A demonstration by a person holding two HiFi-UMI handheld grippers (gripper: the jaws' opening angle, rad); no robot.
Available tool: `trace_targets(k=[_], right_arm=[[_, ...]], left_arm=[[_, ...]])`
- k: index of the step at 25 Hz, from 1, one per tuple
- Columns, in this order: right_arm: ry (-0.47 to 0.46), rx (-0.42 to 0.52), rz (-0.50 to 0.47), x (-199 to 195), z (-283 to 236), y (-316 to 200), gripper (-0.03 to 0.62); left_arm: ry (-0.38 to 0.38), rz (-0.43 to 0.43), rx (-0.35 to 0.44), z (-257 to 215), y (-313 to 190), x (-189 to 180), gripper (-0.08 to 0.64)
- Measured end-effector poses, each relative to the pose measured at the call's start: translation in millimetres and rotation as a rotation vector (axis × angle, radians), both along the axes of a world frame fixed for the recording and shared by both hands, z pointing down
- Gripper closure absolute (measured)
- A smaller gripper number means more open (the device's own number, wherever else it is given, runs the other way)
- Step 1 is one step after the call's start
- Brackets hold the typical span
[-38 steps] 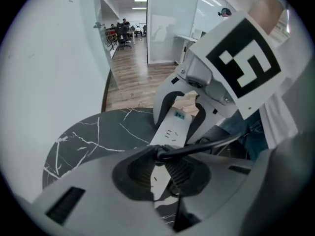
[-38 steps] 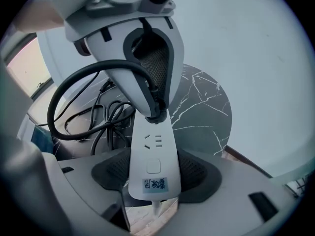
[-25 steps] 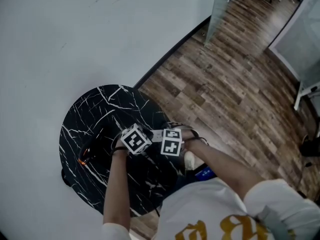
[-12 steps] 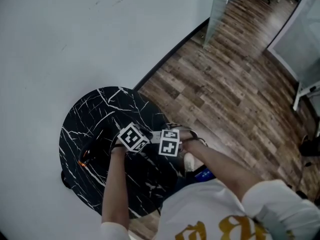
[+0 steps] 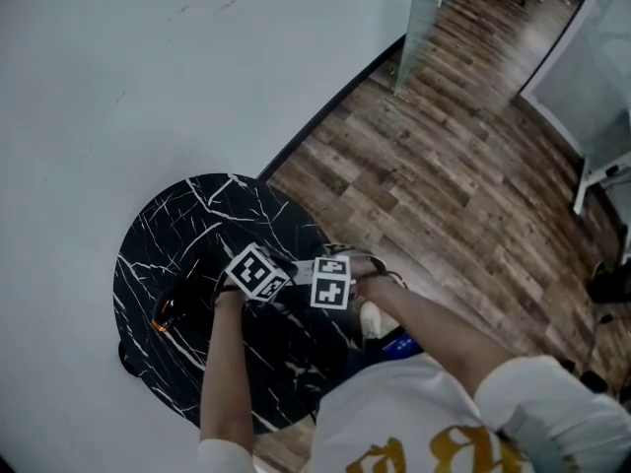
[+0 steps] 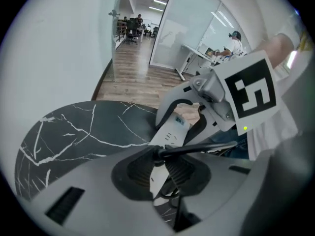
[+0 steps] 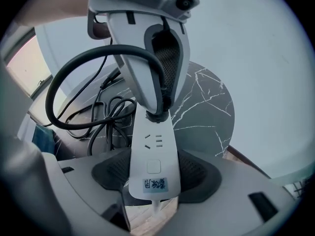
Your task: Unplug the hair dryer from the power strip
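Power strip [image 7: 152,149] & black plug [image 7: 158,115], both gripped.
R gripper [image 7: 155,173] is clenched on strip's near end; L gripper [image 6: 160,159] is clamped on plug, seated in strip just ahead of R jaws; cord [image 7: 64,77] is looped to their left.

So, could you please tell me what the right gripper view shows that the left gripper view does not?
Only the right gripper view shows the power strip's square button and the left gripper from outside, lens included. Only the left gripper view shows the glass-walled office and the right gripper's marker cube. Both show the strip clamped in the right gripper, the left gripper shut on the plug, and the black marble table.
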State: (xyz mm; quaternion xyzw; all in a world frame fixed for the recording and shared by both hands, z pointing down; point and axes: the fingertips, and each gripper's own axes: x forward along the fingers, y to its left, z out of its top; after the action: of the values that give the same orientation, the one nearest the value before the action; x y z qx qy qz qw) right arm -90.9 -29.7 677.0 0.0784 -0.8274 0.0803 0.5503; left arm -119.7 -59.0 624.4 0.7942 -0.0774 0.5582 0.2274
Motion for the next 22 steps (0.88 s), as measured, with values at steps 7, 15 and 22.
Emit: trace_targets(k=[7,15,22], right_arm=[[0.011,-0.02,0.03,-0.5,-1.7,-0.6,0.323],[0.0,-0.006,-0.007,-1.3,-0.9,-0.3,0.324],[0.009,-0.029,0.022,-4.2,-3.0,0.0,0.324]], left_arm=[[-0.074,0.054,0.223,7.2,9.3,-3.0,0.502],[-0.014,-0.035,0.003,2.0,-0.5,-2.9,0.5],[-0.074,0.056,0.169,2.6,8.5,-4.6,0.503]])
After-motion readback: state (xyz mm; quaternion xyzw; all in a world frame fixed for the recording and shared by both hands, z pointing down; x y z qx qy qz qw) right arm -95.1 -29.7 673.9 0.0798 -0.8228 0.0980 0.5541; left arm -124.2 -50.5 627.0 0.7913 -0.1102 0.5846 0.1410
